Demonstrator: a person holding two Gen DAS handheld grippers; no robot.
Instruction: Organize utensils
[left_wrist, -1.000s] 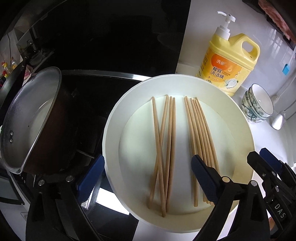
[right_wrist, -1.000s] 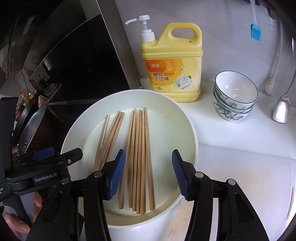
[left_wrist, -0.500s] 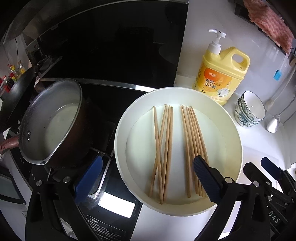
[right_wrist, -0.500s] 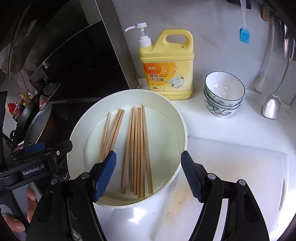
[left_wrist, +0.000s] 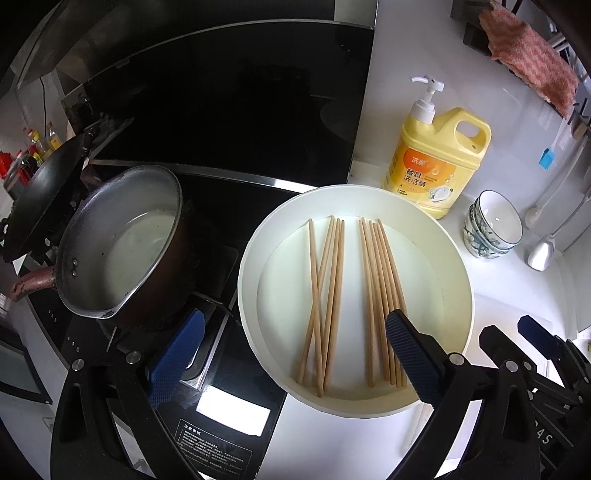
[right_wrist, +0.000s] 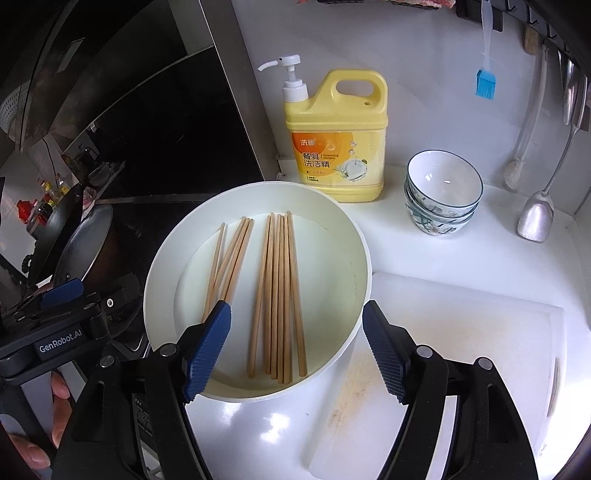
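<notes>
A white round basin (left_wrist: 248, 266) stands on the counter beside the stove. Two groups of wooden chopsticks lie in it. The left group (left_wrist: 325, 291) is crossed and the right group (left_wrist: 382, 288) lies side by side. My left gripper (left_wrist: 294, 332) hovers open above the basin's near edge, with nothing between its wide-spread jaws. In the right wrist view the same basin (right_wrist: 159, 280) holds the crossed chopsticks (right_wrist: 231, 254) and the aligned bundle (right_wrist: 279, 288). My right gripper (right_wrist: 295, 325) hangs open above the bundle's near ends without touching it.
A metal pot (left_wrist: 118, 240) with water sits on the black stove at the left, with a dark wok behind it. A yellow dish-soap bottle (right_wrist: 336, 136) and stacked bowls (right_wrist: 443, 192) stand behind the basin. A white cutting board (right_wrist: 461, 332) lies on the right. A ladle and a brush hang there.
Both grippers have risen and drawn back from the basin, so more of the kitchen shows. The right jaws have spread wider. The chopsticks have not moved.
</notes>
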